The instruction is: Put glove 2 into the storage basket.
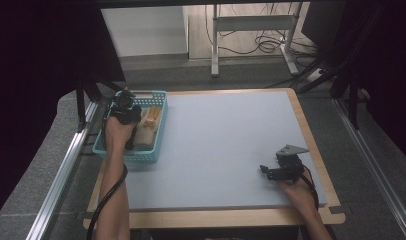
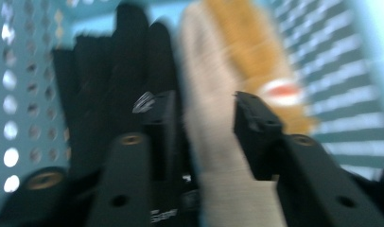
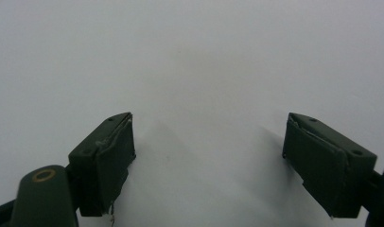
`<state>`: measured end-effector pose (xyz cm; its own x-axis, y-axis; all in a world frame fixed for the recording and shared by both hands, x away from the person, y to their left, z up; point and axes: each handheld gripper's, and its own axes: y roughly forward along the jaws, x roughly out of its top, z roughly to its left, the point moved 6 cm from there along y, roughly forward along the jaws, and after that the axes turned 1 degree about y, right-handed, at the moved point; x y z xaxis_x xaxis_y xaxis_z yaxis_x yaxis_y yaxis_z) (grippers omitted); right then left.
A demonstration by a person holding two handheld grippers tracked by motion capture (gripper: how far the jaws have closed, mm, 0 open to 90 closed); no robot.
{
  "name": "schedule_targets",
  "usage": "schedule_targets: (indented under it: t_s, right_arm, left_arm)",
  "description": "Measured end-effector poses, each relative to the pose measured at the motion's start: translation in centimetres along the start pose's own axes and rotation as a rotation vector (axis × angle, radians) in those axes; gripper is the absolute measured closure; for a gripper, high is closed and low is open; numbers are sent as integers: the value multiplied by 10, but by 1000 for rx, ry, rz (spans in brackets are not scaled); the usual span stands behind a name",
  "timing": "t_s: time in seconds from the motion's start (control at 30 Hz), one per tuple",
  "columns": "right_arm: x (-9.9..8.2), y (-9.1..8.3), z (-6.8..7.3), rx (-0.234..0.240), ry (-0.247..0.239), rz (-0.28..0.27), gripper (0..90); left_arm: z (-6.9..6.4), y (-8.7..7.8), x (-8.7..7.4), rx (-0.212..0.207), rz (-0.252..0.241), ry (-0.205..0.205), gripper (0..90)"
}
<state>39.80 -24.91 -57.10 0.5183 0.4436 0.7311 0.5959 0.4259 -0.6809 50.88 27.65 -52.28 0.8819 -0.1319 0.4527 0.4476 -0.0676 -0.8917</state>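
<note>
My left gripper point(image 1: 125, 106) reaches into a light blue plastic basket point(image 1: 158, 93) at the table's left edge. In the left gripper view its jaws point(image 2: 206, 111) are shut on a beige cloth item point(image 2: 204, 85) that fills the gap between the pads. A black cloth point(image 2: 114, 75) lies to one side of it and a tan-orange cloth point(image 2: 249, 42) with a red and white mark to the other. The picture is blurred. My right gripper point(image 1: 271, 162) rests low over the table near the front right, open, with only bare surface between its pads point(image 3: 209, 137).
The pale blue-grey table top point(image 1: 226, 135) has a wooden border. The basket's perforated wall point(image 2: 10, 94) stands close beside the left jaw. Metal rails run along both sides of the table, and desk legs with cables stand beyond the far edge.
</note>
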Motion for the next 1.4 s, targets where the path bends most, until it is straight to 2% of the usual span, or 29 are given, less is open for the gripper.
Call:
schedule_targets:
  t_s: [0.1, 0.17, 0.23, 0.27, 0.33, 0.37, 0.5, 0.73, 1.0, 1.17, 1.4]
  right_arm:
    - [0, 0, 0, 0, 0, 0, 171]
    - [0, 0, 0, 1, 1, 0, 171]
    - [0, 0, 0, 0, 1, 0, 171]
    - [0, 0, 0, 1, 1, 0, 171]
    - [0, 0, 0, 0, 1, 0, 172]
    - [0, 0, 0, 0, 0, 0, 171]
    - [0, 0, 0, 0, 0, 0, 171]
    - [0, 0, 0, 0, 0, 0, 172]
    - [0, 0, 0, 0, 0, 0, 171]
    - [0, 0, 0, 0, 0, -1, 172]
    - [0, 0, 0, -1, -1, -1, 171]
  left_arm:
    - [0, 18, -5, -37, 20, -26, 743]
    - [-4, 25, -5, -90, 17, -48, 757]
    - [-12, 29, -3, -140, 10, -54, 768]
    - [-16, 31, -2, -149, 13, -45, 770]
    - [-19, 33, -1, -108, 19, -13, 774]
    - [-19, 32, -1, -100, 20, -11, 770]
    - [-10, 24, 0, -83, -14, -31, 701]
    - [4, 2, -1, -42, -83, -29, 532]
    - [4, -16, -2, -80, -178, -27, 374]
    - [3, -21, -6, -85, -195, -6, 288]
    - [4, -26, -11, -100, -219, -6, 217]
